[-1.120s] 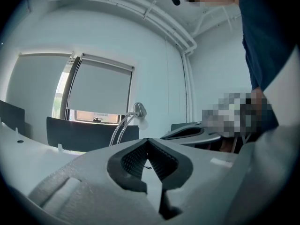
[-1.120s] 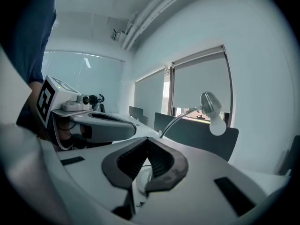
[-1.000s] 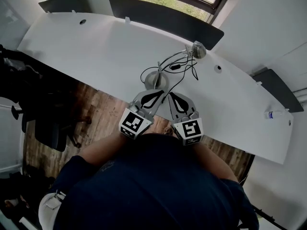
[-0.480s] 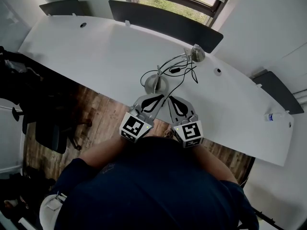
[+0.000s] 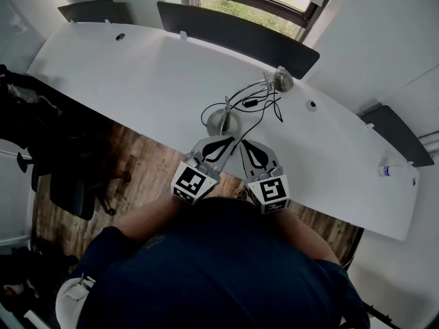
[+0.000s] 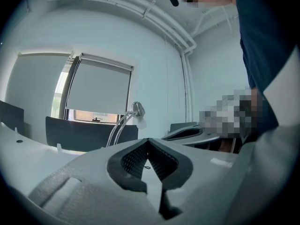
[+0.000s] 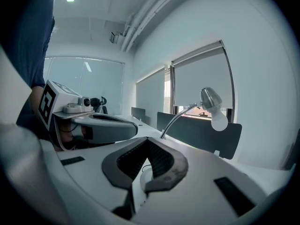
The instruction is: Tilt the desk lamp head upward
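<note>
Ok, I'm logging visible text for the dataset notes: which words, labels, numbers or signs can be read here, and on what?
No words or numbers can be read anywhere.
Left marker cube: black-and-white square pattern only, no letters.
Right marker cube: likewise, pattern only.
Bottle at the right end of the desk: has a label, but it is too small to read.

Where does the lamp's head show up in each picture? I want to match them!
Head view: lamp head sits right of centre, in the upper part.
Left gripper view: lamp head is near the middle, slightly left.
Right gripper view: lamp head is at the right, bulb hanging below.
Shared landmark: the dark divider panel behind it.
</note>
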The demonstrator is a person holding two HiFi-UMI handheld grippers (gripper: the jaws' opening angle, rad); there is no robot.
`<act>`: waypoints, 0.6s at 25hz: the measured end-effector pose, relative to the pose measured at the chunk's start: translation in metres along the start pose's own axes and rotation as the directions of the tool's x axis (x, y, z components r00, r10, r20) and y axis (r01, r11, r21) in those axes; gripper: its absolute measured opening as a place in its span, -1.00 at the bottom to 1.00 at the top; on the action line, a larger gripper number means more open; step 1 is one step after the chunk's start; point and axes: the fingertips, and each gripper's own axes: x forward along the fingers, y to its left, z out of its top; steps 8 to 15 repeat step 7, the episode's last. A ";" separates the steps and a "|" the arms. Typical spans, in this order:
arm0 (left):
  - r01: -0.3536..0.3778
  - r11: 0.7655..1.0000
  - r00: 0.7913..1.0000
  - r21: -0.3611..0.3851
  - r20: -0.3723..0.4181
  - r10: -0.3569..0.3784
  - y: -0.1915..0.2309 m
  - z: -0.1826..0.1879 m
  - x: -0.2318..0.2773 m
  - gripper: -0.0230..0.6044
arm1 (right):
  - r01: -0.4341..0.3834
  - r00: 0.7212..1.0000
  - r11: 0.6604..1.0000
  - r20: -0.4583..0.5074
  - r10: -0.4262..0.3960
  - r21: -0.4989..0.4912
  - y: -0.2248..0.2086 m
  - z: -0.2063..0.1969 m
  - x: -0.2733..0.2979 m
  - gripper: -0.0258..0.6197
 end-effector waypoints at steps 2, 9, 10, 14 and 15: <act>-0.001 1.000 1.000 -0.001 0.006 0.001 0.000 0.001 0.000 -0.90 | 0.003 1.000 1.000 -0.004 -0.003 -0.004 -0.001 0.000 0.000 -0.89; -0.007 0.999 1.000 -0.031 -0.007 0.007 0.001 0.003 0.000 -0.90 | -0.005 1.000 1.000 -0.020 0.004 -0.012 -0.001 -0.001 -0.001 -0.89; -0.007 0.999 1.000 -0.031 -0.007 0.007 0.001 0.003 0.000 -0.90 | -0.005 1.000 1.000 -0.020 0.004 -0.012 -0.001 -0.001 -0.001 -0.89; -0.007 0.999 1.000 -0.031 -0.007 0.007 0.001 0.003 0.000 -0.90 | -0.005 1.000 1.000 -0.020 0.004 -0.012 -0.001 -0.001 -0.001 -0.89; -0.007 0.999 1.000 -0.031 -0.007 0.007 0.001 0.003 0.000 -0.90 | -0.005 1.000 1.000 -0.020 0.004 -0.012 -0.001 -0.001 -0.001 -0.89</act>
